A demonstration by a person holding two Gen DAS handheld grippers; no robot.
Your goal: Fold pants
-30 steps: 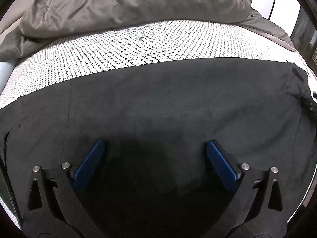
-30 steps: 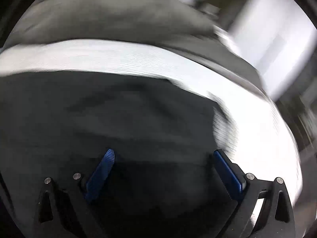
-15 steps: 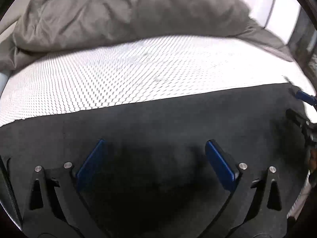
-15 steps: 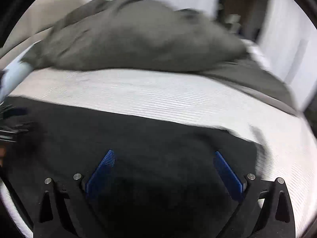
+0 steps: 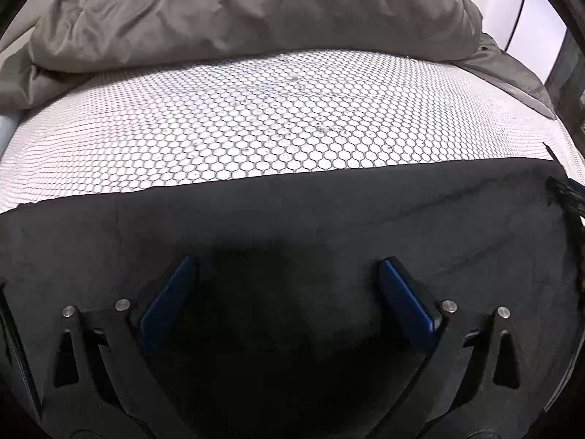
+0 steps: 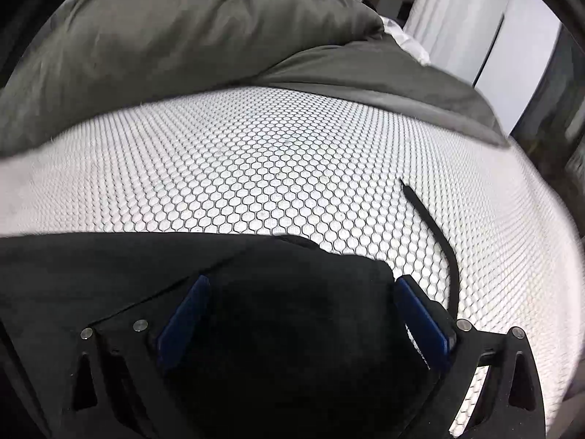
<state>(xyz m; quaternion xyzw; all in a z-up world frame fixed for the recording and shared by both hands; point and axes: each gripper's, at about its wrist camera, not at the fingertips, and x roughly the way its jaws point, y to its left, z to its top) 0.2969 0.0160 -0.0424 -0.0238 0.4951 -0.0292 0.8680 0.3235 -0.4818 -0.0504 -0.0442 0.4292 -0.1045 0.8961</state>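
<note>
Black pants (image 5: 329, 212) lie flat across the near part of a bed, their far edge a straight line against the white honeycomb-patterned sheet (image 5: 274, 124). My left gripper (image 5: 287, 274) hovers open over the dark cloth, blue pads wide apart and nothing between them. In the right wrist view the pants (image 6: 109, 267) end in a rounded corner, and a black drawstring (image 6: 435, 226) trails from it over the sheet (image 6: 274, 168). My right gripper (image 6: 301, 292) is open above that corner. Its tip (image 5: 570, 197) shows at the left view's right edge.
A crumpled grey duvet (image 5: 237, 11) is heaped along the far side of the bed (image 6: 164, 47). White wardrobe doors (image 6: 504, 40) stand beyond on the right. The bed's right edge drops away near the right gripper.
Both grippers have pulled back toward the near edge, so more white sheet shows beyond the pants. The right gripper has swung round to the pants' right corner; both stayed open.
</note>
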